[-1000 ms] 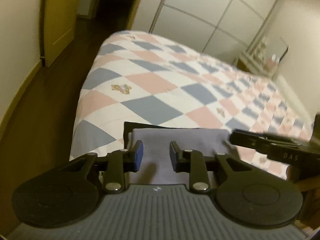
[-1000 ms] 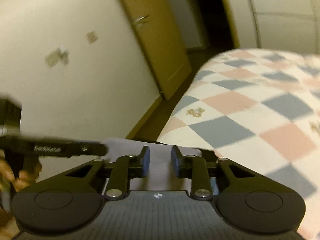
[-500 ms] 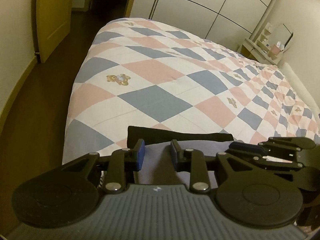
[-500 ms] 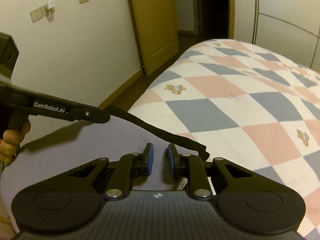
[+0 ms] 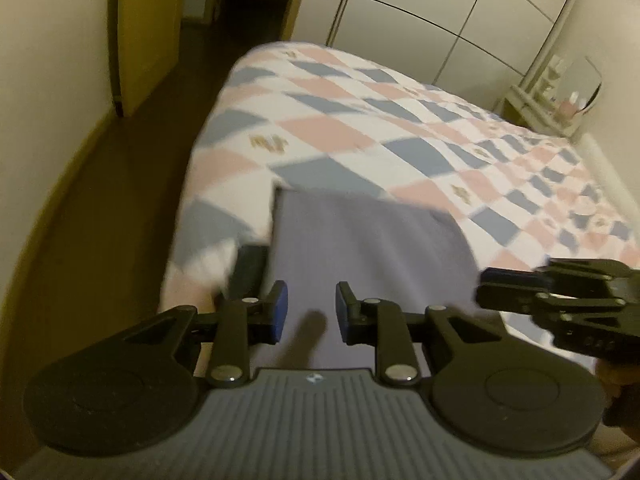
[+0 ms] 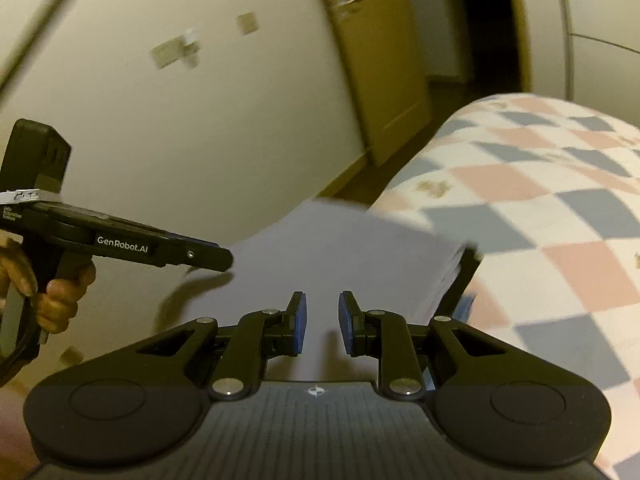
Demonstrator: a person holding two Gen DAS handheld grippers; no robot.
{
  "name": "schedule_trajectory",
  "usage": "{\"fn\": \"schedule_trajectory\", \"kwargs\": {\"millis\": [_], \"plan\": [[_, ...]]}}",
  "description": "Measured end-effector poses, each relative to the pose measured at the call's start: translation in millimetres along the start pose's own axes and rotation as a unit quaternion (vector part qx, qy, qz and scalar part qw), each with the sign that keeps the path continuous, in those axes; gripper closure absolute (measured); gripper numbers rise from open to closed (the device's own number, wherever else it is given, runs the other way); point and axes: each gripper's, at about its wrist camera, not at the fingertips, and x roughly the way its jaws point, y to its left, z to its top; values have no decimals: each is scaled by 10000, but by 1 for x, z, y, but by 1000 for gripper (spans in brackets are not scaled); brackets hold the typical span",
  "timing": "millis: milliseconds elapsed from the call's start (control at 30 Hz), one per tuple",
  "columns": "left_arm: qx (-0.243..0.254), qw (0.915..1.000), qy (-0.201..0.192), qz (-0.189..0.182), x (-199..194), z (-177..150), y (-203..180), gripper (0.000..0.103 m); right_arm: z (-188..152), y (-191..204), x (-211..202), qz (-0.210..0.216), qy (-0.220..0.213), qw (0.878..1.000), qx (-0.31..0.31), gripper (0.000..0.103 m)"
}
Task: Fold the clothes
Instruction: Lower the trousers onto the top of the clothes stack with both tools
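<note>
Black left gripper [image 5: 307, 311] and right gripper [image 6: 322, 323], blue-padded jaws, silver screws, ribbed grey bodies, white "GenRobot.AI" lettering

Left gripper [image 5: 307, 312] and right gripper [image 6: 322, 322] both level, jaws parted and empty (hand [image 6: 56, 292] wraps left grip).

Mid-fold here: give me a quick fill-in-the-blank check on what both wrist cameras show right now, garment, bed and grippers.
1. The folded garment is pale ____ in colour.
2. It lies near the corner of a bed whose quilt has a ____ pattern.
3. The left gripper has its jaws ____, nothing between them.
4. The right gripper has ____ pads on its fingers.

Missing words: purple; checked; open; blue
</note>
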Motion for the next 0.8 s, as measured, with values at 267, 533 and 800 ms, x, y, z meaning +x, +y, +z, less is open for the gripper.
{"fn": "schedule_trajectory", "kwargs": {"millis": [267, 533, 800], "plan": [[-171, 9998, 73, 112, 0, -47, -9, 80, -45, 13, 14, -201, 740, 9965, -336, 80], [-138, 9988, -31, 468, 2, -69, -16, 78, -56, 20, 13, -211, 707, 9961, -478, 78], [-296, 9942, -180, 1017, -26, -75, -42, 81, -44, 38, -13, -510, 525, 9963, -450, 69]]}}
